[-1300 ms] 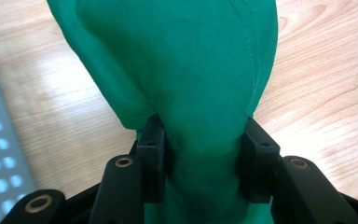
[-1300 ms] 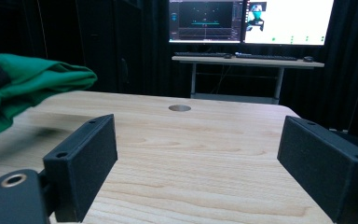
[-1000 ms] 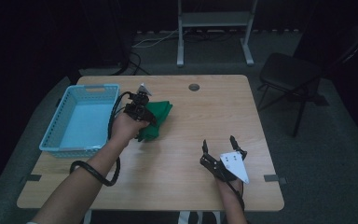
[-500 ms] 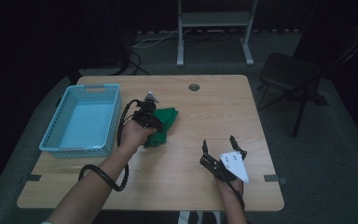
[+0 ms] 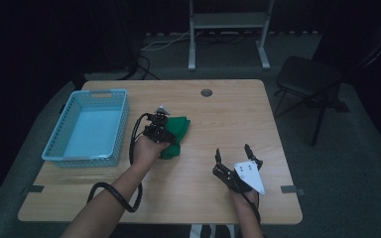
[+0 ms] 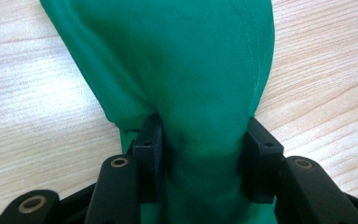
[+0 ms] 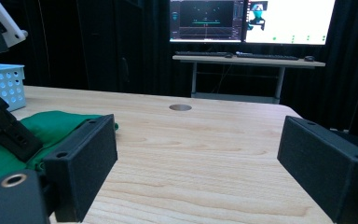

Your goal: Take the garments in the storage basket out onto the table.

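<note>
A green cloth (image 5: 179,128) lies bunched on the wooden table (image 5: 218,114), just right of the blue basket (image 5: 99,92). My left gripper (image 5: 158,130) sits over the cloth's left part. In the left gripper view the jaws of this gripper (image 6: 203,140) pinch a fold of the cloth (image 6: 200,70), which spreads out ahead on the wood. My right gripper (image 5: 232,151) rests near the table's front right with its jaws wide apart and nothing between them. In the right gripper view its jaws (image 7: 198,154) frame bare table, with the cloth (image 7: 51,123) and the left gripper (image 7: 4,126) at the left.
The basket (image 7: 4,79) stands empty at the table's left. A round cable hole (image 5: 207,92) is near the far edge. A black chair (image 5: 307,74) stands off the far right corner. A desk with monitors (image 7: 247,21) is beyond the table.
My left gripper has dragged the green cloth to the right, away from the basket and slightly toward the person. The right gripper has stayed put.
</note>
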{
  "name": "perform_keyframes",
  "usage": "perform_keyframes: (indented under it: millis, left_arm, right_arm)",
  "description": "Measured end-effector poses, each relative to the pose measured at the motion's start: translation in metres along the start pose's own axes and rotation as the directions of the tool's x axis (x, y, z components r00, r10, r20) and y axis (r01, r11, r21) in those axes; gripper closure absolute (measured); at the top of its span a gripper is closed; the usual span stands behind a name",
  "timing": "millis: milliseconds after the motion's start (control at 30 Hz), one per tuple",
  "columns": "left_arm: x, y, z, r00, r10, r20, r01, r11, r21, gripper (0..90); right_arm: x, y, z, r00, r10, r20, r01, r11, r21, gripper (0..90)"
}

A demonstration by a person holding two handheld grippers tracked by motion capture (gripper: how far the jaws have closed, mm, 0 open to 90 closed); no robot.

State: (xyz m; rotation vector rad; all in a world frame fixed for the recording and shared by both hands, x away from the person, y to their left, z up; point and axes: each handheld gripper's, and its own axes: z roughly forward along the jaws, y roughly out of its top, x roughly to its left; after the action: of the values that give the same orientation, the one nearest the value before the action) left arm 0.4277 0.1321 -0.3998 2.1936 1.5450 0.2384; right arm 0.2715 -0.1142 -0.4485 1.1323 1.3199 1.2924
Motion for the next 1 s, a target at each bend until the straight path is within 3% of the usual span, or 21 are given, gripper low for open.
perform_keyframes:
  millis: [167,367,433,467,500,633,667,700,900,967,1000]
  left_arm:
    - [-0.002,-0.007,0.002,0.9998,-0.015,-0.011,0.014,0.9987,-0.05,54.4]
    - [-0.005,-0.008,0.005,0.9994,-0.029,-0.021,0.027,0.9967,-0.076,43.3]
    - [-0.006,-0.007,0.005,0.9984,-0.024,-0.051,0.021,0.9977,-0.064,38.7]
    - [-0.006,-0.007,0.005,0.9984,-0.024,-0.051,0.021,0.9977,-0.064,32.6]
    - [-0.007,-0.007,0.006,0.9981,-0.04,-0.046,0.037,0.9971,-0.066,32.6]
    - [-0.007,-0.006,0.007,0.9975,-0.03,-0.063,0.028,0.9991,-0.033,20.3]
    - [-0.008,-0.007,0.008,0.9975,-0.036,-0.061,0.033,0.9984,-0.045,20.3]
    - [-0.007,-0.007,0.007,0.9976,-0.016,-0.067,0.014,0.9993,-0.034,20.3]
    - [-0.008,-0.009,0.008,0.9977,-0.026,-0.063,0.023,0.9982,-0.055,20.0]
    - [-0.01,-0.009,0.01,0.9965,0.011,-0.083,-0.013,0.9997,-0.02,9.8]
    - [-0.013,-0.009,0.011,0.9947,0.03,-0.098,-0.032,0.9993,-0.017,9.8]
  right_arm:
    - [0.0,0.0,0.0,1.0,0.0,0.004,0.0,1.0,-0.002,11.1]
    - [0.0,0.0,0.0,1.0,0.001,0.005,-0.001,1.0,-0.001,11.1]
    - [0.0,0.0,0.0,1.0,-0.001,0.004,0.001,1.0,0.003,11.1]
    - [0.0,0.0,0.0,1.0,-0.001,0.004,0.001,1.0,0.003,11.1]
    - [0.0,0.0,0.0,1.0,0.001,0.003,-0.001,1.0,0.002,11.1]
    - [0.0,0.0,0.0,1.0,0.0,0.003,0.0,1.0,0.002,11.1]
    - [0.0,0.0,0.0,1.0,-0.001,0.003,0.001,1.0,0.003,11.1]
    - [0.0,0.0,0.0,1.0,0.0,0.003,0.0,1.0,0.001,11.1]
    - [0.0,0.0,0.0,1.0,-0.001,0.005,0.001,1.0,0.004,11.1]
    - [0.0,0.0,0.0,1.0,-0.001,0.005,0.001,1.0,0.004,11.0]
    - [0.0,0.0,0.0,1.0,-0.001,0.005,0.001,1.0,0.004,11.1]
